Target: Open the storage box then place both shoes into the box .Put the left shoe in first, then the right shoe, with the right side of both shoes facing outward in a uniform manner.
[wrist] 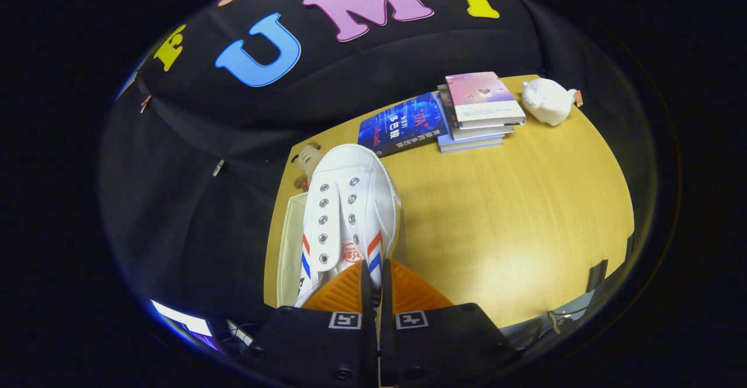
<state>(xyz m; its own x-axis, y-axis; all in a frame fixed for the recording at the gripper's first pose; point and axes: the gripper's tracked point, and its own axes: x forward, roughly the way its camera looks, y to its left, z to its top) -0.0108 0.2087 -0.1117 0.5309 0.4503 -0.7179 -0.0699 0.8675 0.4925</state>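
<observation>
In the gripper view, our tongs [373, 277] are clenched on the heel end of a white sneaker [347, 213] — the two orange fingers [335, 294] sit nearly together with the shoe's collar pinched between them. The sneaker, with red and blue stripes on its sides, points away from us, toe toward a blue book [402, 122]. It hangs over the storage box [290, 248], whose pale wall shows just left of the shoe at the near left corner of the desk [513, 219]; we cannot tell whether the sole already rests inside.

We judge the box opened and one shoe on its way in. We cannot tell which shoe this is, nor whether another already lies below it.

Beyond, a stack of books [478, 108] and a white plush toy [547, 102] sit well apart from the box — and a small brown toy [307, 157] peeks out just past the toe.
</observation>
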